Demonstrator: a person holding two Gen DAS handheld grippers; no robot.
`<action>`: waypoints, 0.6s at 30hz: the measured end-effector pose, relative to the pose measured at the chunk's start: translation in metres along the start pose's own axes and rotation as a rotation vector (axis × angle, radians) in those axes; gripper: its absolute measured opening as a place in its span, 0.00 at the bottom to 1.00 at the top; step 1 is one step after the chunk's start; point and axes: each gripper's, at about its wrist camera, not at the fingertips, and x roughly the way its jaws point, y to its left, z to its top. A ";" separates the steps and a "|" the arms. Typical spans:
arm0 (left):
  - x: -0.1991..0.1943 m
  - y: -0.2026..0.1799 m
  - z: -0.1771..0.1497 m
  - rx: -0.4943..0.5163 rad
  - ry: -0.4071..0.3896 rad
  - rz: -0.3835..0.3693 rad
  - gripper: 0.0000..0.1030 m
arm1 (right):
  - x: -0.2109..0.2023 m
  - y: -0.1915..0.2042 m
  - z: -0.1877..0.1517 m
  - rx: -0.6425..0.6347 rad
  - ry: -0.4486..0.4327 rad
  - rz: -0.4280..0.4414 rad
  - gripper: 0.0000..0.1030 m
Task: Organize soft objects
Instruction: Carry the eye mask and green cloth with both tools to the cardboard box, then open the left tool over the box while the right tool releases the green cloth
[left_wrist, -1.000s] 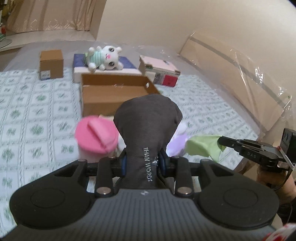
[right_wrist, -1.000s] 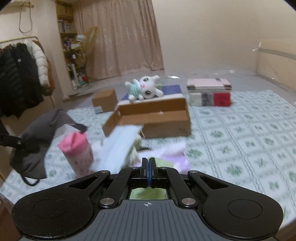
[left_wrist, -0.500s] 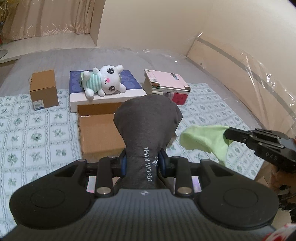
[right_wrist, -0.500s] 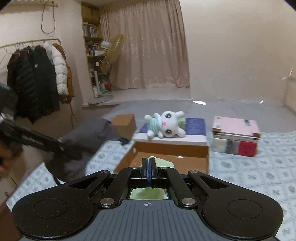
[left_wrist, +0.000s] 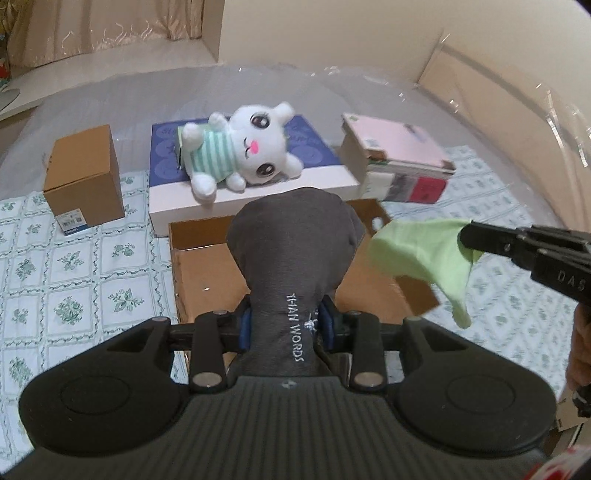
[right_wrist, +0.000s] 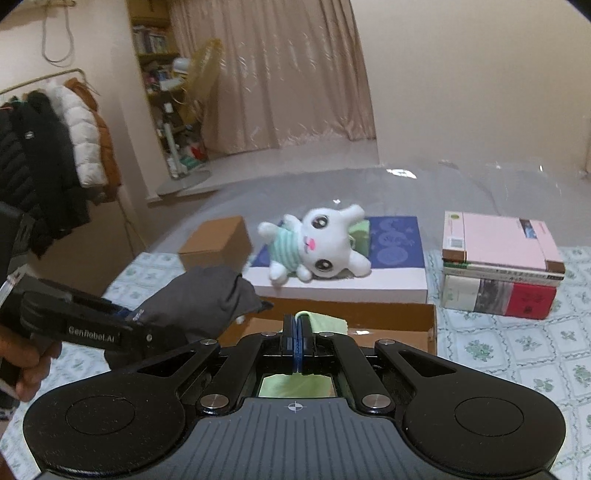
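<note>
My left gripper (left_wrist: 284, 325) is shut on a dark grey cloth pouch (left_wrist: 295, 251) printed "THAN WORDS" and holds it above the open cardboard box (left_wrist: 207, 273). My right gripper (right_wrist: 297, 332) is shut on a light green cloth (right_wrist: 325, 320), which hangs over the box's right side (left_wrist: 424, 254). The right gripper (left_wrist: 469, 236) shows in the left wrist view, the left gripper (right_wrist: 129, 318) with the pouch (right_wrist: 199, 299) in the right wrist view. A white plush bunny (left_wrist: 243, 155) in a striped shirt lies on a blue and white box (left_wrist: 314, 147) behind.
A small closed cardboard box (left_wrist: 85, 177) stands at the back left. A stack of books (left_wrist: 399, 162) lies at the back right. A patterned sheet (left_wrist: 74, 266) covers the bed. Coats (right_wrist: 55, 147) hang at the far left of the room.
Both grippers have lifted and moved forward with their cloths, from beside a pink cup and other cloths to over the open cardboard box. The cup is out of view now.
</note>
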 end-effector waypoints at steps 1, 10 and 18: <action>0.009 0.003 0.001 -0.003 0.005 0.004 0.33 | 0.008 -0.003 -0.001 0.003 0.005 -0.005 0.00; 0.054 0.023 0.005 -0.036 -0.002 0.034 0.56 | 0.049 -0.025 -0.010 0.047 0.033 -0.034 0.00; 0.050 0.034 -0.001 -0.042 0.001 0.040 0.56 | 0.057 -0.028 -0.017 0.071 0.046 -0.032 0.00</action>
